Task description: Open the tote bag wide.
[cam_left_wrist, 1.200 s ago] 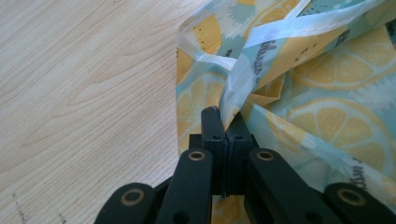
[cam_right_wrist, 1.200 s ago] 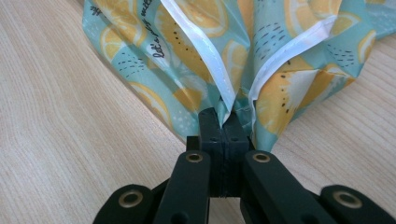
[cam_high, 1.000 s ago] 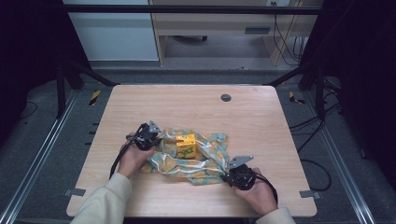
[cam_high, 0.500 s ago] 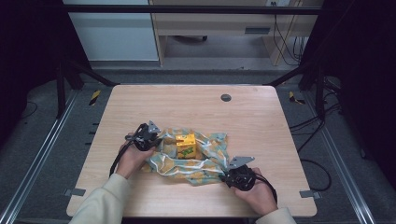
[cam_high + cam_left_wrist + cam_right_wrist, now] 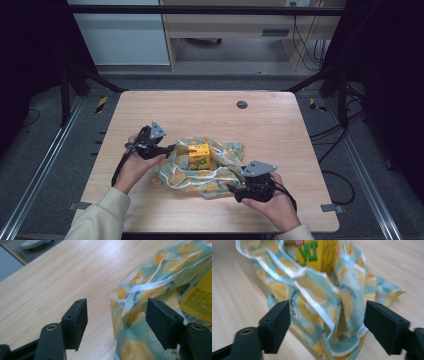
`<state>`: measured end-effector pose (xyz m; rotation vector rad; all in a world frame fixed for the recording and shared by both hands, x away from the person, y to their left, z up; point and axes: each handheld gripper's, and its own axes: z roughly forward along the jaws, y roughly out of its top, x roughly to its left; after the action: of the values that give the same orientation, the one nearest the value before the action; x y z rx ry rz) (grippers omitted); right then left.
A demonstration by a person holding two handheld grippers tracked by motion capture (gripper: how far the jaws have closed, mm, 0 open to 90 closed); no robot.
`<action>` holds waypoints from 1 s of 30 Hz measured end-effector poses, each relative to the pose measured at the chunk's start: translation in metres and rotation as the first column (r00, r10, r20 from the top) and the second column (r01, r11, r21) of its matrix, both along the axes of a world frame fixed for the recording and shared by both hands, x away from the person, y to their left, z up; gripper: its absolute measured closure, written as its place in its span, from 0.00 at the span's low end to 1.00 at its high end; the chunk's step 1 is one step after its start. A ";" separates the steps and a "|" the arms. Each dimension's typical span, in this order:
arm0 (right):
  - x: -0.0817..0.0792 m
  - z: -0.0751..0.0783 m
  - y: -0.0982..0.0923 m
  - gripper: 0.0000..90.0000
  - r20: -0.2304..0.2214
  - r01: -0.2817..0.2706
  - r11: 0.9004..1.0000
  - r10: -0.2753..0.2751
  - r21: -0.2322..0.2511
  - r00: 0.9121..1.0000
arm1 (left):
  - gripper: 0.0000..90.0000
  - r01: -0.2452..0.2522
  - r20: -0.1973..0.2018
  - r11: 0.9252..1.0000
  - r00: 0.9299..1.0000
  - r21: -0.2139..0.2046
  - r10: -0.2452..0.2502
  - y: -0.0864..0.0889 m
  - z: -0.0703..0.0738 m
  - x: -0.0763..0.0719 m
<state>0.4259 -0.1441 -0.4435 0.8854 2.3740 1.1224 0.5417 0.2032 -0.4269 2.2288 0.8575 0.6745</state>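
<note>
Lying on wood table point(image 5: 280, 130), lemon-print bag point(image 5: 215, 175), dark room w/ cables point(image 5: 305, 40)

surface: light wooden table point(image 5: 280, 130) | on it: crumpled lemon-print bag point(image 5: 200, 172) near the near edge, centre, yellow carton point(image 5: 199, 155) standing in its folds | far centre-right: round dark grommet point(image 5: 242, 104) set in the top
</note>
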 end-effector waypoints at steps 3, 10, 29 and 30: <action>0.001 0.015 0.000 0.18 0.025 0.016 1.000 -0.016 0.001 1.000 | 0.30 -0.004 0.009 1.000 1.000 -0.023 0.004 0.003 0.011 -0.006; 0.005 0.038 -0.011 0.10 0.047 0.100 0.995 -0.102 0.028 0.994 | 0.19 -0.016 0.003 0.999 1.000 -0.036 0.016 0.016 0.024 -0.027; -0.001 0.022 -0.073 0.07 -0.015 0.273 0.962 -0.273 0.028 0.962 | 0.09 -0.041 -0.018 0.998 0.999 -0.055 0.040 0.067 0.007 -0.067; -0.001 0.020 -0.075 0.07 -0.019 0.280 0.960 -0.279 0.024 0.960 | 0.09 -0.051 -0.024 0.997 0.998 -0.052 0.050 0.070 0.003 -0.066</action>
<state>0.4252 -0.2188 -0.4235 1.1987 2.1632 1.0372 0.4759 0.2732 -0.4237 2.1779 0.9354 0.6443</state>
